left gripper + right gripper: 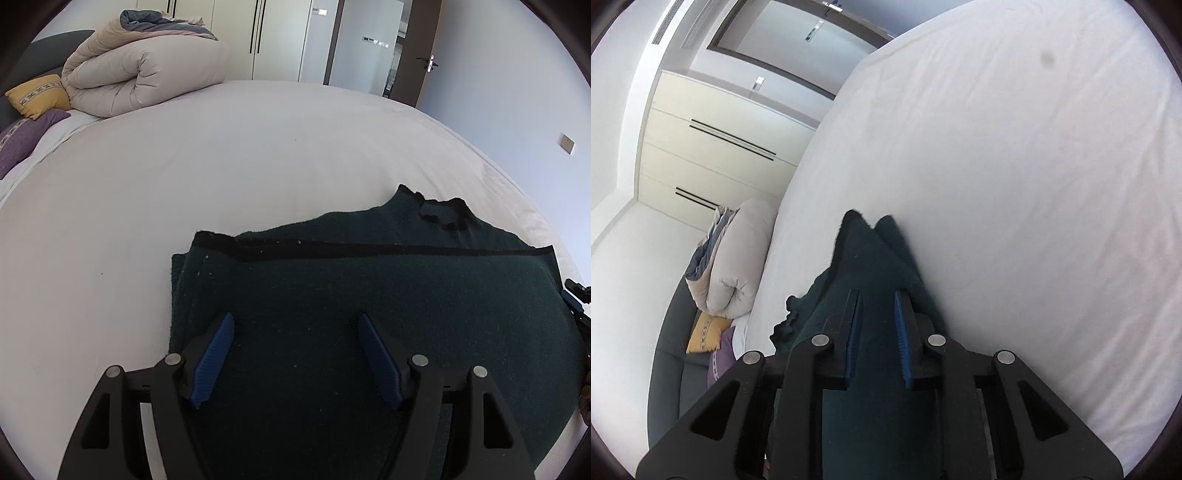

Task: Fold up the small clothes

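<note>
Both tongs, left (pixel 295 323) and right (pixel 877 301), are showing matte black angular frames with triangular cut-outs. Round silver pivot screws are sitting on the linkages. Ribbed blue pads (pixel 214 360) are lining the fingers.

The sweater (pixel 369 295) lies folded on the bed (pixel 221 166), its collar (pixel 439 210) at the far right. The left gripper (pixel 295 321) hovers over its near part, and the right gripper (pixel 877 299) sits at its right edge. A rolled duvet (pixel 147 70) lies far left, with two cushions (pixel 38 94) just left of it.
</note>
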`<state>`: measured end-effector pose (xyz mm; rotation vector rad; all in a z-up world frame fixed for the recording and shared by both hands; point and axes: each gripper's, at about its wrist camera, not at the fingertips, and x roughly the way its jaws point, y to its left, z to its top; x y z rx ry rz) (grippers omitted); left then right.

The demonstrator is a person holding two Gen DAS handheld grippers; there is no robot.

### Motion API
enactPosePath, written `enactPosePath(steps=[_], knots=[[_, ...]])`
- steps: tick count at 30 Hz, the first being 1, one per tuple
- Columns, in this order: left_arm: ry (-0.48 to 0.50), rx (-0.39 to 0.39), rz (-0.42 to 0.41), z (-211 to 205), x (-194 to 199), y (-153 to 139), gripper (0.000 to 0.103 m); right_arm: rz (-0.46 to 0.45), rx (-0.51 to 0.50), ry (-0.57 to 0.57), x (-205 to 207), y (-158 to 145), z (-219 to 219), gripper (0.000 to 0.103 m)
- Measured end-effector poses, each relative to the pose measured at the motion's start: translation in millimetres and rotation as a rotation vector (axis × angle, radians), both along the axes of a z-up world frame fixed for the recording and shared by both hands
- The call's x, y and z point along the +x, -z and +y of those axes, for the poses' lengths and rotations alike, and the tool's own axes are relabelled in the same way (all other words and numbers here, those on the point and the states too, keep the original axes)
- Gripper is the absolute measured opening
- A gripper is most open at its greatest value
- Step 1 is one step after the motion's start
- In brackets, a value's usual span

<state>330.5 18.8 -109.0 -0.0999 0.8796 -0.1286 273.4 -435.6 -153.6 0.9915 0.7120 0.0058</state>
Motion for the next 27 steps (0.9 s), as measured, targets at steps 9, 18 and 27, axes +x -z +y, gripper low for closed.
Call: enactPosePath(steps=[9, 18, 27], knots=[[-0.001, 0.008, -0.014, 0, -2, 0, 0.073, -0.097, -0.112, -0.446, -21, -55, 144, 0.019], [0.004, -0.003, -0.025, 2, -4, 2, 0.073, 0.078, -0.010, -0.550, -7, 21, 200, 0.016], [0.004, -0.001, -0.037, 1, -5, 3, 0.073, 0.007, 0.042, -0.232, -46, 22, 87, 0.016]])
